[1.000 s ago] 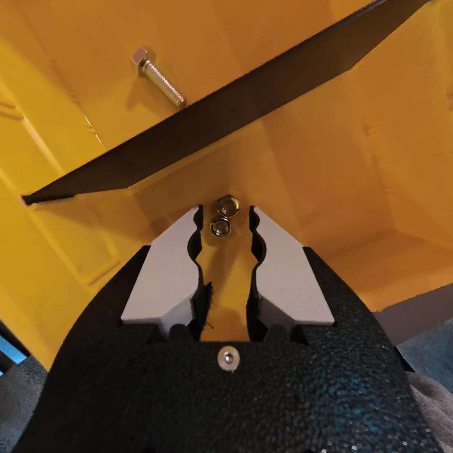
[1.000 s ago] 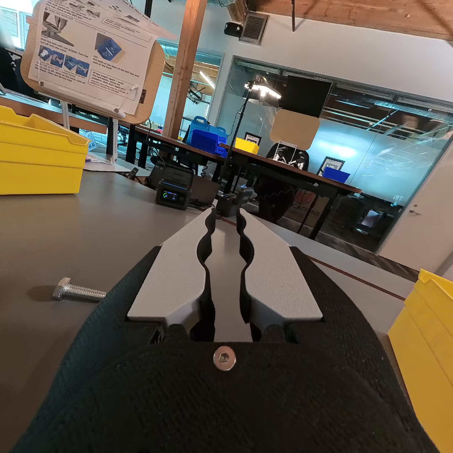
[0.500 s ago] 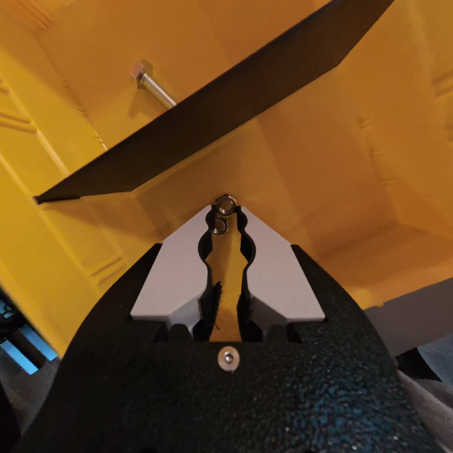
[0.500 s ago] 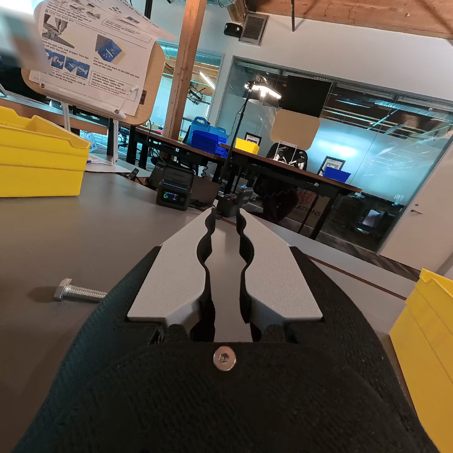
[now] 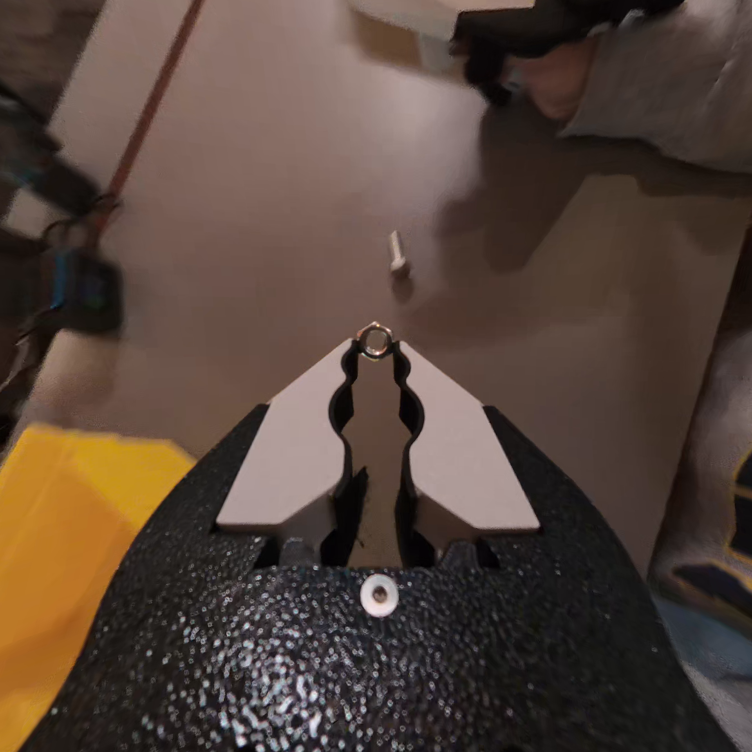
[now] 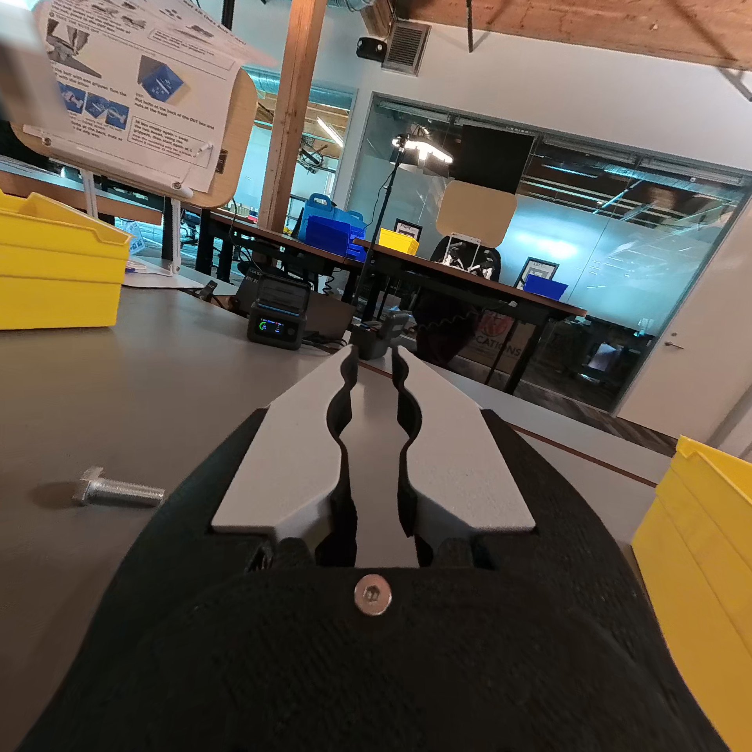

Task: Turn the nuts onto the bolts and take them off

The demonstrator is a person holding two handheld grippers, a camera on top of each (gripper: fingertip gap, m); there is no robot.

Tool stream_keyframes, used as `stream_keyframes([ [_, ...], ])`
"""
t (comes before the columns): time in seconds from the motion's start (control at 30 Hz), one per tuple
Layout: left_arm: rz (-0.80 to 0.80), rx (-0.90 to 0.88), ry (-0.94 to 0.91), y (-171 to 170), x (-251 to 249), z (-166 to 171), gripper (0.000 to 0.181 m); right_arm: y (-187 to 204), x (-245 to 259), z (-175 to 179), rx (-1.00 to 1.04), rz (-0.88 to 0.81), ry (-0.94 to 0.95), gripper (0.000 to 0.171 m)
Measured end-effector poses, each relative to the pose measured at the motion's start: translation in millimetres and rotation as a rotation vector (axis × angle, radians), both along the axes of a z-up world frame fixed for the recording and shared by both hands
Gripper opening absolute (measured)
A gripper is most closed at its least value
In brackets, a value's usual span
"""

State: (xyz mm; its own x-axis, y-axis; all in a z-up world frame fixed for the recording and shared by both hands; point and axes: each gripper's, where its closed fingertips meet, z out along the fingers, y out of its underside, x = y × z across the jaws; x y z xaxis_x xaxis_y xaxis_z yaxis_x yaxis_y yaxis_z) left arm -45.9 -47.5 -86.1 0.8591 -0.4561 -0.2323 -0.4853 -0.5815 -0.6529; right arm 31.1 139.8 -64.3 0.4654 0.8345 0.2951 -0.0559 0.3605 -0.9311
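While the left gripper [image 5: 374, 342] is pinching a small, slippery steel nut [image 5: 375, 341] across its flats, the right gripper [image 6: 374, 353] is sitting slightly apart, empty.

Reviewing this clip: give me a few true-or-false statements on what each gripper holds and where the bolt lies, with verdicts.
1. The left gripper pinches a nut at its fingertips. True.
2. The right gripper grips the bolt. False: nothing sits between its fingers, and the bolt lies on the grey table to its left.
3. The bolt stands upright on its head. False: it lies on its side.
4. A yellow bin stands on the table beyond the bolt. True.
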Motion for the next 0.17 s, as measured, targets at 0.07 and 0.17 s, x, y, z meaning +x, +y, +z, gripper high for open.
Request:
stream_keyframes([
  [0.07,-0.042,-0.039,-0.07,28.1,17.2,-19.8,0.015,2.3,1.3,-0.2,-0.004,-0.009,0.002,0.015],
  [0.17,-0.025,-0.164,-0.045,55.4,11.1,-61.2,0.015,4.0,2.4,-0.1,-0.007,-0.016,0.005,0.015],
])
